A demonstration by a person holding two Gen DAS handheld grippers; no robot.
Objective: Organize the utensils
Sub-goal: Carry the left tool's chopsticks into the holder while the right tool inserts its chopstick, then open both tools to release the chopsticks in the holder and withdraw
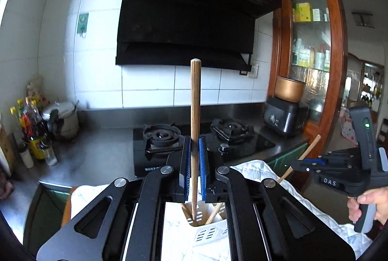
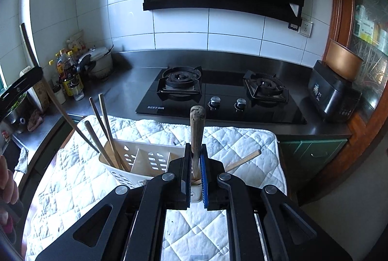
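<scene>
Looking along the left gripper [image 1: 194, 159], its jaws stand narrow around an upright wooden chopstick [image 1: 195, 120] whose lower end sits in the white slotted utensil holder [image 1: 208, 229] on the quilted cloth [image 1: 257, 171]; contact seems likely.

From the right wrist, the right gripper [image 2: 196, 168] pinches a worn wooden utensil handle [image 2: 197, 130] over the holder's near compartment [image 2: 195, 193]. Several chopsticks [image 2: 106, 127] lean in the far-left compartment. Judging by this, insertion is underway; each stick next needs lowering and release.

A black gas hob [image 2: 218, 96] sat at twelve o'clock — range hood [image 1: 189, 11] above, oil bottles [image 2: 69, 76] at ten, a rice cooker [image 2: 333, 97] at two.
</scene>
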